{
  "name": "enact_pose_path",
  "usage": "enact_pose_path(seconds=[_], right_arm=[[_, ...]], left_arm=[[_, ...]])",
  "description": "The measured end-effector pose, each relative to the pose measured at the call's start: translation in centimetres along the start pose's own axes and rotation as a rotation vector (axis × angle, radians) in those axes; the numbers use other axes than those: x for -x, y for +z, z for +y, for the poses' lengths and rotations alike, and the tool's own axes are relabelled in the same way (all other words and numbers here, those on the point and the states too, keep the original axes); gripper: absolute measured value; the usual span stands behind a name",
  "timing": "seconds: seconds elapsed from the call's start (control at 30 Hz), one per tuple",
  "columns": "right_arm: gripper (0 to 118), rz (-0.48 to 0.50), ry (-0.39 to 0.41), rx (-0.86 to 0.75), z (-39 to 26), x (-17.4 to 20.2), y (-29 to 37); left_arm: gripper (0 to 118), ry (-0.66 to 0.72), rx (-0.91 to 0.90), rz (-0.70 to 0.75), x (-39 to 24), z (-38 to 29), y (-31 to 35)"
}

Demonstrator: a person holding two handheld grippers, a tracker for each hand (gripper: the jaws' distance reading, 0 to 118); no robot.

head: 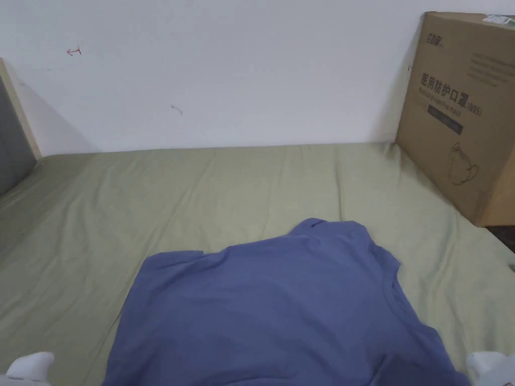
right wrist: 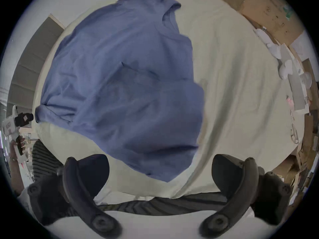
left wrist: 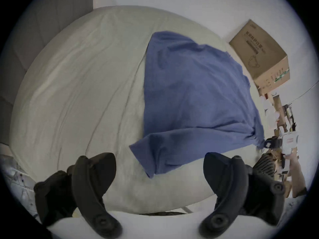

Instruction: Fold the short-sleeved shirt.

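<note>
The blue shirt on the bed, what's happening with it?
A person holds a gripper in each hand at the near edge of the bed. The blue short-sleeved shirt lies spread on the green sheet, collar toward the wall, not yet folded. The left gripper and right gripper are both open near its hem corners, gripping nothing.

Matt blue cloth shirt (head: pixel 281 306) on a creased cloth bedsheet (head: pixel 151 201); cardboard box (head: pixel 462 110).

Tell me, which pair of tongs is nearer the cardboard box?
The right tongs: the cardboard box stands on their side of the blue shirt, while the left tongs are across it.
</note>
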State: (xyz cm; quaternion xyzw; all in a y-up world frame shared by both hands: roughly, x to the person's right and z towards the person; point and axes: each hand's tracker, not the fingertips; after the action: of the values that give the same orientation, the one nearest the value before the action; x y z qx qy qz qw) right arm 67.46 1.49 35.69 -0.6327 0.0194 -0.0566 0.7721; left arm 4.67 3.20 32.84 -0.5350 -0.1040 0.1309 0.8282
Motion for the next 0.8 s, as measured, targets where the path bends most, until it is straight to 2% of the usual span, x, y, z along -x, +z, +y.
enact_pose_path(seconds=[0.07,0.13,0.23,0.3,0.33,0.4,0.43,0.47,0.5,0.53,0.6,0.73,0.8], right_arm=[[117,-0.014,0.016,-0.084,0.4,1.1,1.9],[116,0.013,0.013,-0.207,1.0,2.4,4.2],[114,0.090,-0.019,-0.480,1.9,4.7,8.4],[104,0.169,-0.001,-0.735,1.9,6.3,10.5],[98,0.198,0.014,-0.841,1.5,7.0,11.4],[94,0.205,0.010,-1.023,0.9,9.1,13.0],[69,0.207,0.006,-1.091,0.7,9.9,13.5],[40,0.215,0.004,-1.142,0.7,10.4,13.6],[9,0.193,-0.014,-1.168,0.9,10.6,13.6],[0,0.184,-0.033,-1.198,0.7,11.0,13.8],[0,0.277,-0.027,-1.187,1.2,10.7,14.0],[0,0.265,-0.044,-1.171,1.7,9.4,14.1],[0,0.236,-0.075,-1.157,1.7,8.8,13.9]], left_arm=[[107,0.012,-0.041,-0.047,-1.0,0.4,1.4],[107,-0.023,-0.139,-0.055,-2.7,1.1,3.2],[106,-0.119,-0.398,-0.028,-6.4,1.9,6.5],[103,-0.173,-0.616,-0.004,-9.1,1.6,8.2],[97,-0.187,-0.708,-0.015,-10.2,1.5,8.8],[95,-0.204,-0.839,-0.068,-11.9,1.0,9.5],[75,-0.201,-0.874,-0.092,-12.6,1.0,9.8],[48,-0.201,-0.894,-0.100,-12.8,1.5,9.4],[16,-0.206,-0.905,-0.087,-13.5,1.5,9.4],[0,-0.224,-0.923,-0.023,-14.2,1.4,9.3],[0,-0.254,-0.946,-0.042,-14.7,1.3,9.2],[0,-0.326,-0.894,0.040,-13.9,2.2,10.4],[0,-0.296,-0.699,0.031,-11.9,3.6,10.1]])
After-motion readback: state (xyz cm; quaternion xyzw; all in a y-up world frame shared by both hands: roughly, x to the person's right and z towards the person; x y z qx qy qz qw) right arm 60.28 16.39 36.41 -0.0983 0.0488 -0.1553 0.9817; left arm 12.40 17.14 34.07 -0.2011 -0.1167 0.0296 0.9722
